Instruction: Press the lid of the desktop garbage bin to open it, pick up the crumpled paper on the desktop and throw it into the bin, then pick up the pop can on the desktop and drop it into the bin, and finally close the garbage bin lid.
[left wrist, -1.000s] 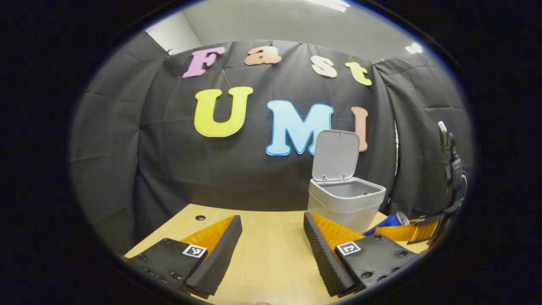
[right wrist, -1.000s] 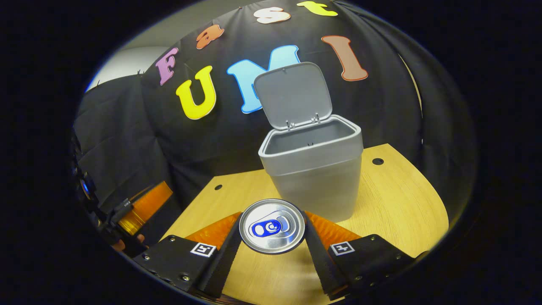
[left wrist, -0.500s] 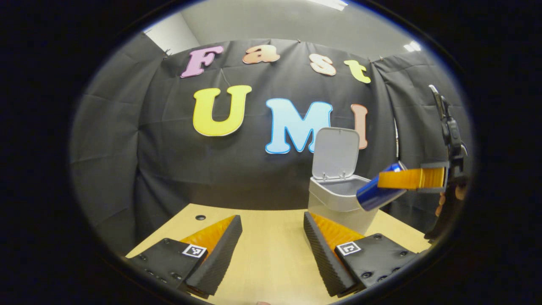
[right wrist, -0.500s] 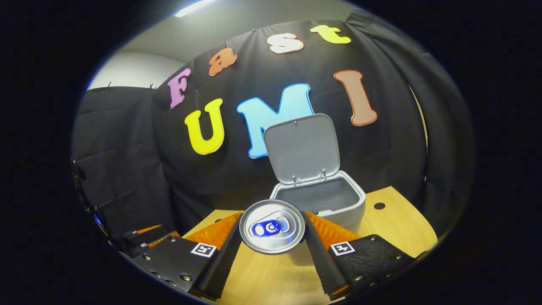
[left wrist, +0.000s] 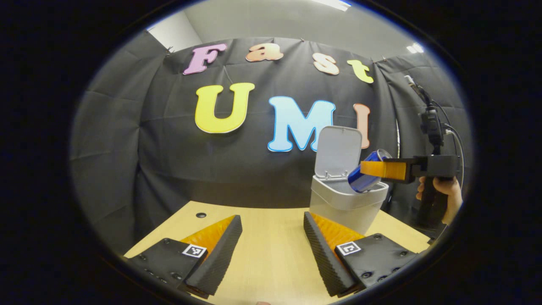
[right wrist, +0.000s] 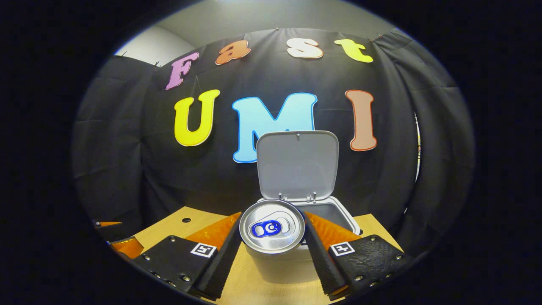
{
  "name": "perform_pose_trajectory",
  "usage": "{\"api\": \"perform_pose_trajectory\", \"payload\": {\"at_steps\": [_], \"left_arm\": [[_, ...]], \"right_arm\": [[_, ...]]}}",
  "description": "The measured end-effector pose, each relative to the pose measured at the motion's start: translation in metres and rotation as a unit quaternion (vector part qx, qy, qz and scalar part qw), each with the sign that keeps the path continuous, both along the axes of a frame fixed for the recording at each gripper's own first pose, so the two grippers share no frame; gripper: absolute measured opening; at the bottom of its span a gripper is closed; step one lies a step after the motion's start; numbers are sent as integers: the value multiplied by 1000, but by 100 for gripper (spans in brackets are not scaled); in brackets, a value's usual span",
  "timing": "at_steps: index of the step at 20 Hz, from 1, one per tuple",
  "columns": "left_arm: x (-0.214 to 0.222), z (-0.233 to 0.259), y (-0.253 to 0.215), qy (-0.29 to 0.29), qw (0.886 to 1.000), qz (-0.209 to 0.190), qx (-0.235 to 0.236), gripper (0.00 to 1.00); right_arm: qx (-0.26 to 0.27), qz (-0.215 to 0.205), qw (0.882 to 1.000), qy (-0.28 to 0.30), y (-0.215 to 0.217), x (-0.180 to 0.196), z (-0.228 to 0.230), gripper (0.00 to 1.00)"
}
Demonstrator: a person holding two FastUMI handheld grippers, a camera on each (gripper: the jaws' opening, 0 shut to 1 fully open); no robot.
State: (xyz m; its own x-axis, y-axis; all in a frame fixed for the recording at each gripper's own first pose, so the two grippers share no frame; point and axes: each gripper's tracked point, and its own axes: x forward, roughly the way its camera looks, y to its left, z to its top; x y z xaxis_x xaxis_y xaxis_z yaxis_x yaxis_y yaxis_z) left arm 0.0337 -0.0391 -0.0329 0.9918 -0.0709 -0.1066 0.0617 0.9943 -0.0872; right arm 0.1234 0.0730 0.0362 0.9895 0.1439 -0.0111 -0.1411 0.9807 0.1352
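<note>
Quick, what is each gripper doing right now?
Left gripper: open, holding nothing, low over the table.
Right gripper: closed on the pop can, at the open bin.

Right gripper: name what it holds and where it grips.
The right gripper holds the pop can by its sides, jaws just below the top rim. The left gripper holds nothing.
</note>
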Motion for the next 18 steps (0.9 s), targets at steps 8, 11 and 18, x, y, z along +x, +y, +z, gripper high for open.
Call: {"api": "perform_pose_trajectory", "payload": {"at_steps": [8,11,18], "left_arm": [[-8,3,-2,-3,1000,-2,-3,96],[-10,2,0,-1,1000,1,-6,96],[-14,2,-1,-4,1000,-1,-10,96]], "right_arm": [[-46,-1,998,35,4,28,-20,85],[-60,-4,998,30,4,26,-20,85],[-77,-14,997,22,0,17,-18,85]]}}
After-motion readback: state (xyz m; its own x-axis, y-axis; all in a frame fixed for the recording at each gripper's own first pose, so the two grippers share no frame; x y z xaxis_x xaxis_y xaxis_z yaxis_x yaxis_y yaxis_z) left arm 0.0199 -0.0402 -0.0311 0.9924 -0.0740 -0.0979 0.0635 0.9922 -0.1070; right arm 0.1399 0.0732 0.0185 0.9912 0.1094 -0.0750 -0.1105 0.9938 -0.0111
